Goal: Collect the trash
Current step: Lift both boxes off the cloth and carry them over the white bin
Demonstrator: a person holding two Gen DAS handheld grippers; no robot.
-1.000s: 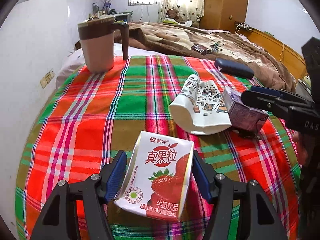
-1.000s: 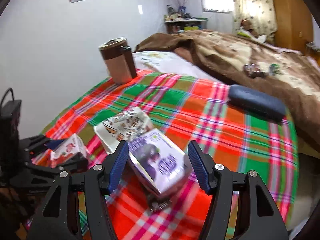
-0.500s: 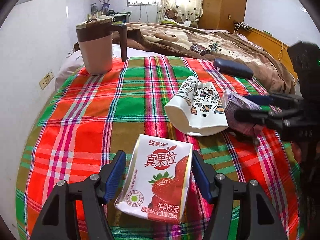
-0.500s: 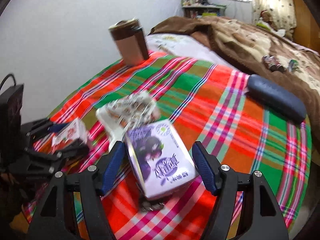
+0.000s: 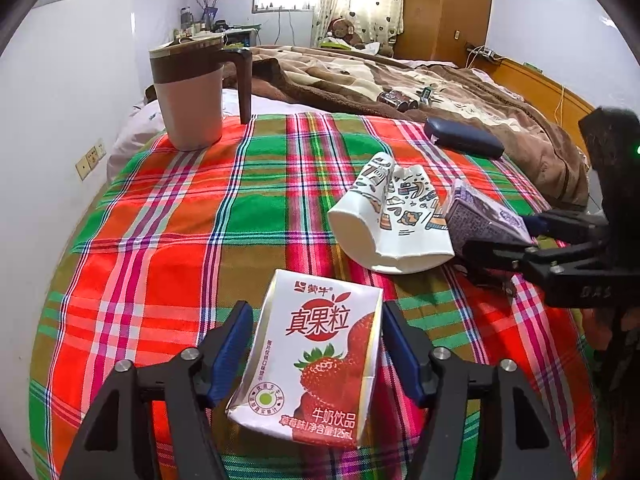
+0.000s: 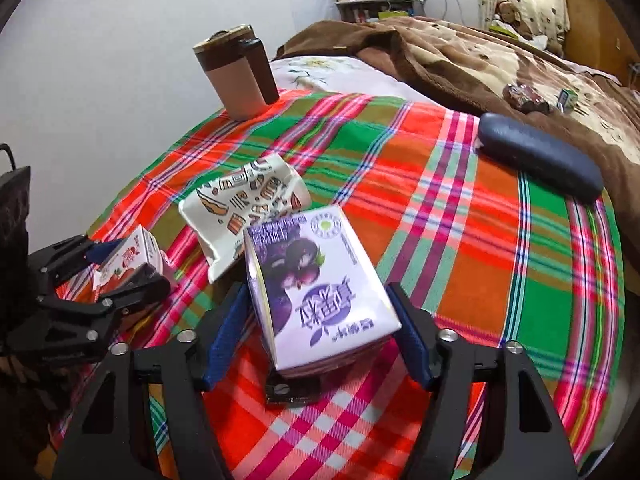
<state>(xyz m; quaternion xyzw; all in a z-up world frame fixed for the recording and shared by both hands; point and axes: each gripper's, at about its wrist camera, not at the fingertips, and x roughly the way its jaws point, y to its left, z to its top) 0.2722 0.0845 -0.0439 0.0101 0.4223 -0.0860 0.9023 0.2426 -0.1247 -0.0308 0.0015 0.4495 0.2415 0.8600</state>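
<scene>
My left gripper (image 5: 316,344) is shut on a strawberry milk carton (image 5: 316,364), held over the plaid cloth; it also shows in the right wrist view (image 6: 128,260). My right gripper (image 6: 320,332) is shut on a purple milk carton (image 6: 316,284), also seen in the left wrist view (image 5: 484,212), just above the cloth. A crushed patterned paper cup (image 5: 392,216) lies on the cloth between the two cartons; it shows in the right wrist view (image 6: 244,200) too.
A brown lidded mug (image 5: 192,92) stands at the far left of the plaid cloth (image 5: 180,216). A dark blue case (image 5: 464,142) lies at the far right edge. A brown blanket (image 5: 360,76) with small items covers the bed behind.
My right gripper has lifted and tilted the purple carton, drawing slightly back from the paper cup. My left gripper still holds the strawberry carton, barely moved.
</scene>
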